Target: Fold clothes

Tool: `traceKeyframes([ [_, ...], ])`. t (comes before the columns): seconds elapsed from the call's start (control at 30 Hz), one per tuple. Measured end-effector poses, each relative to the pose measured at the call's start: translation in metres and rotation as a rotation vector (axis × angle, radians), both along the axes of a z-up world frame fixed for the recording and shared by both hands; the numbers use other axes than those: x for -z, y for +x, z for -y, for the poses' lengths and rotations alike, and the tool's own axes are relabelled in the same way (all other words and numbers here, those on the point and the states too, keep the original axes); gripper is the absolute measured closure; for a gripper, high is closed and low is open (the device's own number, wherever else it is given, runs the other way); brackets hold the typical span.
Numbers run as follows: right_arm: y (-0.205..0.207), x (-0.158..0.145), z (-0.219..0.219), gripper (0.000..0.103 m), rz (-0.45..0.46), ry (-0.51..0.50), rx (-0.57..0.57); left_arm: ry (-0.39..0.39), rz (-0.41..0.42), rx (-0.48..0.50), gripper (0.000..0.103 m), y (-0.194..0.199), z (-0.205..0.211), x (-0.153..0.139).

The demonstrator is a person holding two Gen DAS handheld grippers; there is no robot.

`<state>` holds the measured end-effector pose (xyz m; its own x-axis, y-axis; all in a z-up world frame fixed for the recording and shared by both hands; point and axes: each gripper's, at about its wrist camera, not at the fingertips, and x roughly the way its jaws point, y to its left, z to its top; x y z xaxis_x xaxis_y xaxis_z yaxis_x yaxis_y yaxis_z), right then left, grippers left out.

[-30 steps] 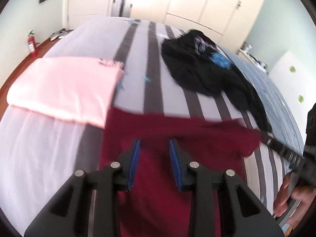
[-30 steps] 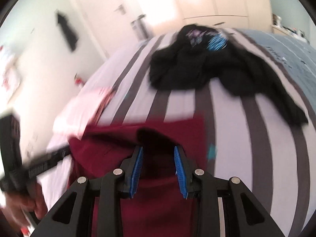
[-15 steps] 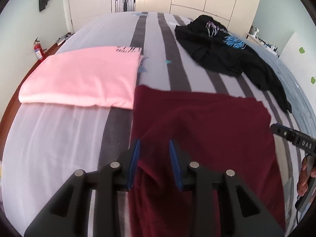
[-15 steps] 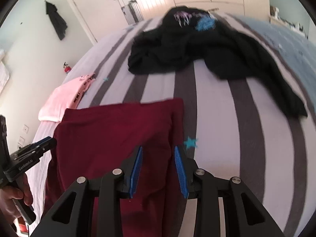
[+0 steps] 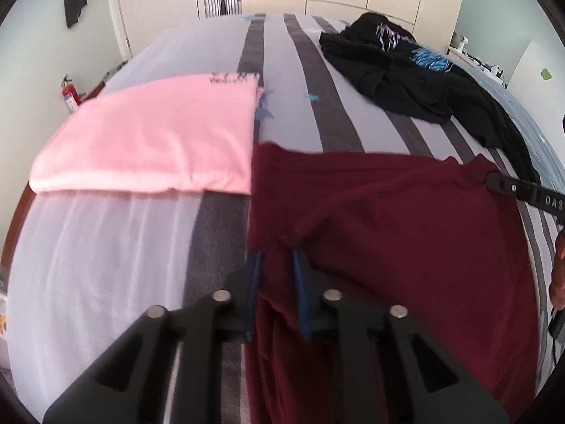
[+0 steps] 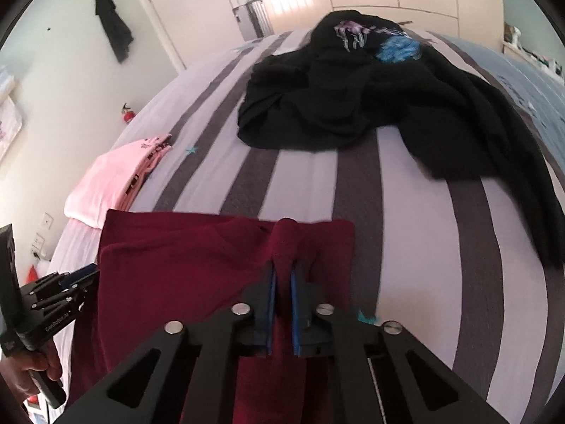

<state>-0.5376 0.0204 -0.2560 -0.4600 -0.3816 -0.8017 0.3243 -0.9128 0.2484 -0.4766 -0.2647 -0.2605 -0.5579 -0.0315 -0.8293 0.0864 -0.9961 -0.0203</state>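
Striped bedspread (image 5: 328,120) carries the maroon garment (image 5: 406,219); both grippers, earlier spread, now pinch its near edge: left gripper (image 5: 275,258) closing at 6 o'clock (cloth bunched), right gripper (image 6: 282,275) clamped.

Plenty of open striped bedspread (image 6: 416,247) to the right of the maroon garment (image 5: 406,219), nothing lying there until the black clothes pile (image 6: 353,99) further up the bed. Left side is tighter: the folded pink shirt (image 5: 159,134) sits right against the maroon garment's far left corner. Below the pink shirt the bed (image 5: 106,254) is bare, easy to get in there.
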Motion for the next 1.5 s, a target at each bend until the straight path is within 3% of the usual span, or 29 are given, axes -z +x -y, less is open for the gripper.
traceKeyframes([
  [0.13, -0.009, 0.004, 0.001, 0.097, 0.022, 0.036, 0.005, 0.017, 0.029, -0.037, 0.092, -0.007, 0.011, 0.006],
  [0.2, -0.009, 0.011, -0.003, 0.089, 0.041, 0.050, 0.015, 0.022, 0.034, -0.039, 0.092, -0.008, 0.013, 0.007],
  [0.43, -0.004, 0.012, -0.027, 0.076, 0.030, 0.039, 0.084, -0.016, -0.015, -0.105, 0.091, -0.001, 0.027, -0.012],
  [0.53, 0.003, 0.003, -0.035, 0.076, -0.007, 0.037, 0.101, -0.009, -0.066, -0.063, 0.091, 0.010, 0.018, -0.029],
  [0.67, 0.015, -0.010, -0.038, 0.073, -0.061, 0.023, 0.100, 0.000, -0.088, 0.066, 0.091, 0.020, -0.014, -0.035],
  [0.83, 0.025, -0.009, -0.027, 0.074, -0.004, -0.021, 0.017, 0.002, -0.013, 0.078, 0.091, 0.008, -0.022, -0.008],
  [0.9, 0.033, -0.003, -0.018, 0.077, 0.000, 0.011, -0.022, 0.017, 0.024, 0.048, 0.089, 0.002, -0.014, 0.005],
  [0.97, 0.035, 0.008, -0.014, 0.082, 0.017, 0.042, -0.025, 0.026, 0.007, 0.043, 0.088, 0.001, -0.010, 0.004],
  [1.1, 0.023, 0.015, -0.029, 0.082, 0.014, 0.051, 0.060, 0.015, -0.005, 0.005, 0.088, 0.002, -0.002, -0.003],
  [1.27, 0.014, 0.007, -0.052, 0.085, 0.002, 0.056, 0.167, 0.056, -0.024, -0.076, 0.088, 0.010, 0.017, -0.013],
  [1.5, 0.050, -0.010, -0.008, 0.085, -0.047, 0.017, -0.010, 0.087, -0.060, 0.045, 0.088, 0.028, -0.013, -0.023],
])
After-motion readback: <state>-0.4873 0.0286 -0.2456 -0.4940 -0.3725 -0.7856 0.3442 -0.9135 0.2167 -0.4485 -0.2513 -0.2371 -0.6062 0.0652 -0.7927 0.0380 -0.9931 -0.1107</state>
